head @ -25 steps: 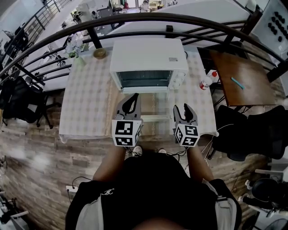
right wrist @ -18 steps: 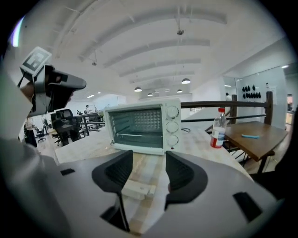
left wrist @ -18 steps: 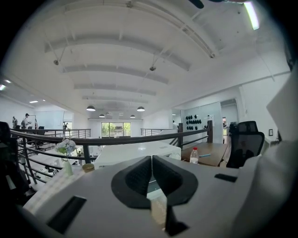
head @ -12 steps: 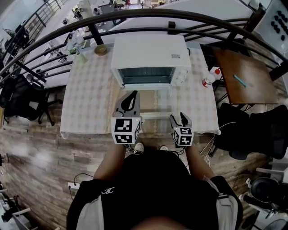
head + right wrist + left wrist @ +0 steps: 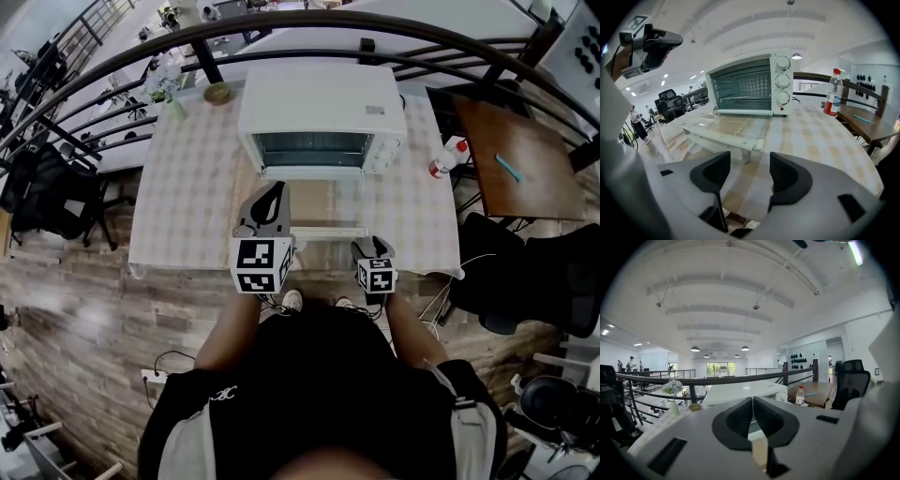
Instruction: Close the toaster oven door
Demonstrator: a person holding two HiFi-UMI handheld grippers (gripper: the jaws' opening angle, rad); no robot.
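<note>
**Right gripper lowered to the door's front edge, jaws spread**

Since the earlier frames the right gripper has been brought down toward the near edge of the table, and its jaws have just been opening. They are now held wide, and only tablecloth is seen between them. Just ahead of those jaws, and slightly to their left, lies the handle of the door, its right end almost in line with the gap. The door is still fully down, laid flat ahead of the jaws, and the oven stands open beyond it. A bottle is seen farther off, ahead and to the right of the jaws.

This is judged to be the approach, since the door has not yet been touched. The lowered, widened jaws suggest that the handle is to be taken, or lifted from under its front edge, and then swung up toward the oven.

The right gripper is pitched downward and kept close to the body, its marker cube turned up toward the head. The left gripper has hardly been shifted. Its jaws are pressed together with nothing in them, and it is held higher and nearly level, pointed over the door's left part at the oven.
</note>
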